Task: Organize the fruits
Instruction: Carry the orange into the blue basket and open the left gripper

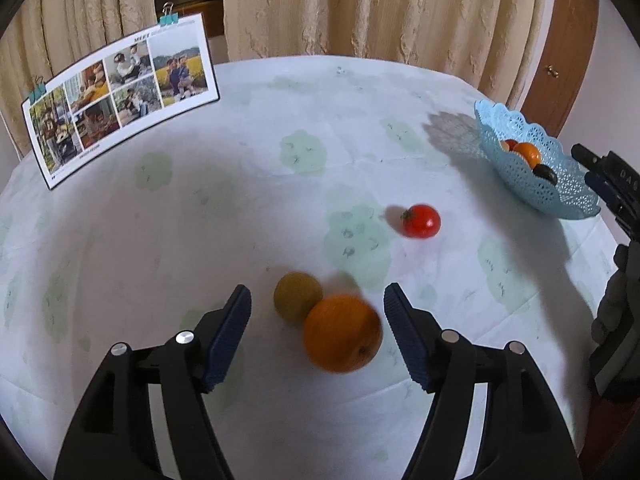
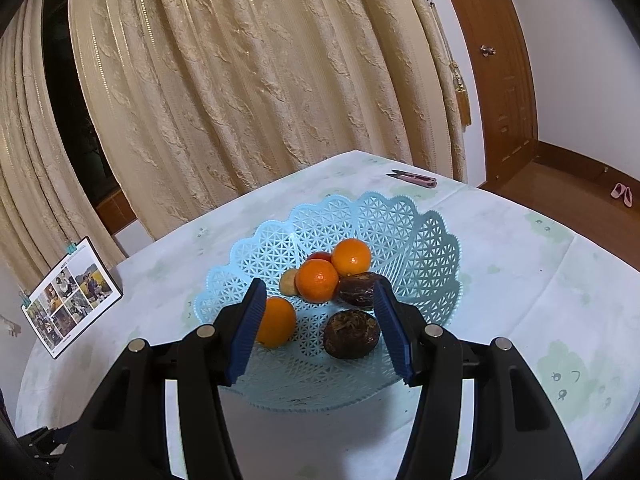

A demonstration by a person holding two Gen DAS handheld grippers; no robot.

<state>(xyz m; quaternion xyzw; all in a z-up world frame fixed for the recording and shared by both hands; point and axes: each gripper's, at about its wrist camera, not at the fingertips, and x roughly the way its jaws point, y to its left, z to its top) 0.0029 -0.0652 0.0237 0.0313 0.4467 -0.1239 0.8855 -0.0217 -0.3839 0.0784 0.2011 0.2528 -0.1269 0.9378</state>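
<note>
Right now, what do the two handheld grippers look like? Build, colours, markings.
Both match: the left gripper and right gripper have black plastic arms with open cutouts, silver round pivot pins, and ribbed dark-blue pads on their fingers. No cables show. The left view shows pale lettering on the right unit's black body; unreadable.

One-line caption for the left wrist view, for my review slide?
Left gripper, jaws open, around a round orange on the pale floral tablecloth; red tomato beyond.

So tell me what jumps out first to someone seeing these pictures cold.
The pale blue lattice basket on the tablecloth, holding oranges and dark brown fruits, fills the right wrist view. In the left wrist view an orange lies between the open left gripper fingers, a yellow-green fruit against it, a red tomato beyond.
</note>
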